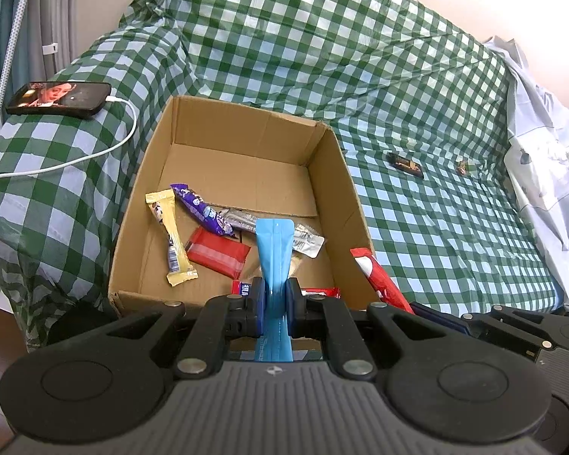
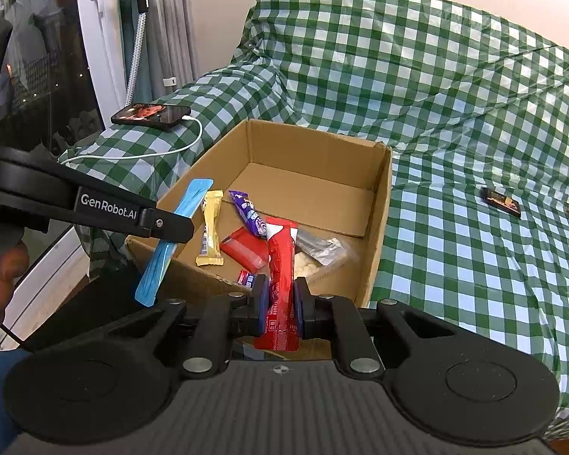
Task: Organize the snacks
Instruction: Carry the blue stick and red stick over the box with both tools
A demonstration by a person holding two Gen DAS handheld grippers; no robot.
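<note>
"GenRobot.AI" is printed in white on the left hand-held gripper (image 2: pixel 178 223), which tilts down over the box (image 2: pixel 379 227) on the sofa, clenched on a blue stick pack (image 1: pixel 273 265). The right hand-held gripper (image 2: pixel 280 303), also angled down at the box's near edge, grasps a red pack (image 2: pixel 280 261) whose small print is probably too blurred to read. Yellow (image 1: pixel 170 235), purple (image 1: pixel 201 208) and red (image 1: pixel 218 252) snacks lie inside.
</note>
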